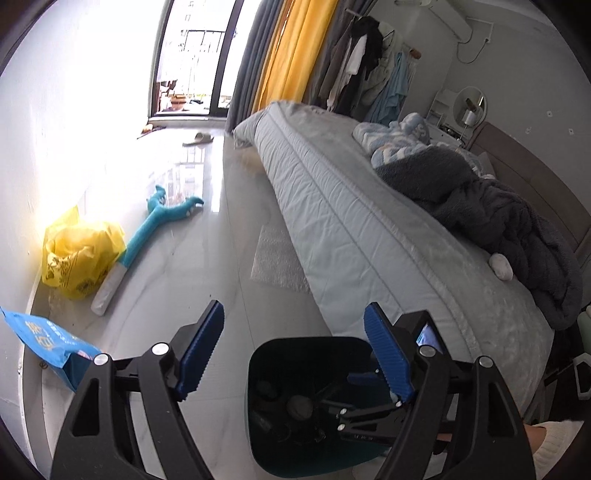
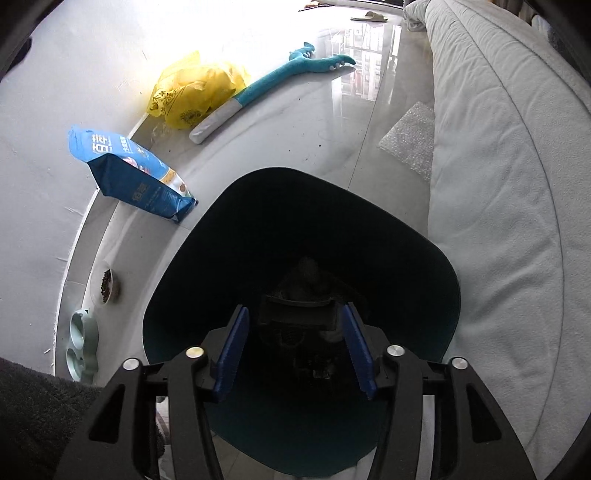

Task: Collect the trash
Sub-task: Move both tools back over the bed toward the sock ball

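Glossy bedroom floor (image 2: 295, 122), dark teal bin (image 2: 448, 295) holding shadowy trash, both grippers (image 1: 293, 349) (image 2: 295, 349) half-open, empty.

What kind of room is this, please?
Most likely a bedroom in a home. A bed with a rumpled blanket fills one side, clothes hang beside a yellow curtain, and a dark bin stands on the tiled floor.

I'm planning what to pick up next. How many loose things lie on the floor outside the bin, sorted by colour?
Yellow: 1, the plastic bag
Blue: 1, the pet food bag
Teal and white: 1, the plush toy
Clear white: 1, the bubble wrap sheet
Beige: 1, the slipper
Total: 5
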Demonstrator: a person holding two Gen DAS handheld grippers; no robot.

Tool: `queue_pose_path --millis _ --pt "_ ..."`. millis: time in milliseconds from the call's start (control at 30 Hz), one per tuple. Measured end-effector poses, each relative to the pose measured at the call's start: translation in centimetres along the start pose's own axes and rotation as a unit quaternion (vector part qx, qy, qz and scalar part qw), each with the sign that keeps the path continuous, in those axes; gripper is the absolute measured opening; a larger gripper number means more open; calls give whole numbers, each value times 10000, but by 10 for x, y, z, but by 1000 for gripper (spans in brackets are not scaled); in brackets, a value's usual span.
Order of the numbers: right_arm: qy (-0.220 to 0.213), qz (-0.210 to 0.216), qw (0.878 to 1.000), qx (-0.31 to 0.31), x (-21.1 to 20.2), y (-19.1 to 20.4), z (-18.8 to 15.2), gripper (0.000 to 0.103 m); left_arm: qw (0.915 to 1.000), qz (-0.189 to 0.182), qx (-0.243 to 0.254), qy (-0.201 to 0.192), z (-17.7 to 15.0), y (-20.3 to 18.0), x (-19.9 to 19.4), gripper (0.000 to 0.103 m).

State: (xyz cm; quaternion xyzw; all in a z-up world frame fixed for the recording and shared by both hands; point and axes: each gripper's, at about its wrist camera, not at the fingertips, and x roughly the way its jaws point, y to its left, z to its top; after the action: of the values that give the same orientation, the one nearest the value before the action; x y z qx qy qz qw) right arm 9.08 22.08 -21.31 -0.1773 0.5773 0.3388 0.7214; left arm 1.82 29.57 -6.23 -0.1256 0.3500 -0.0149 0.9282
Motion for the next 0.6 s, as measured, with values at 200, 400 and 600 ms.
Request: queue_pose_path --millis 200,400,600 --pt "-37 -34 9999 -88 -7 3 -5 64 9989 -103 239 -390 5 -18 -16 80" --pt "-386 21 9991 -161 -33 5 -6 65 9967 -129 323 -733 11 -30 -27 80" --pt "-915 183 9953 -248 -67 2 -6 67 9943 -137 371 -993 21 -48 -32 80"
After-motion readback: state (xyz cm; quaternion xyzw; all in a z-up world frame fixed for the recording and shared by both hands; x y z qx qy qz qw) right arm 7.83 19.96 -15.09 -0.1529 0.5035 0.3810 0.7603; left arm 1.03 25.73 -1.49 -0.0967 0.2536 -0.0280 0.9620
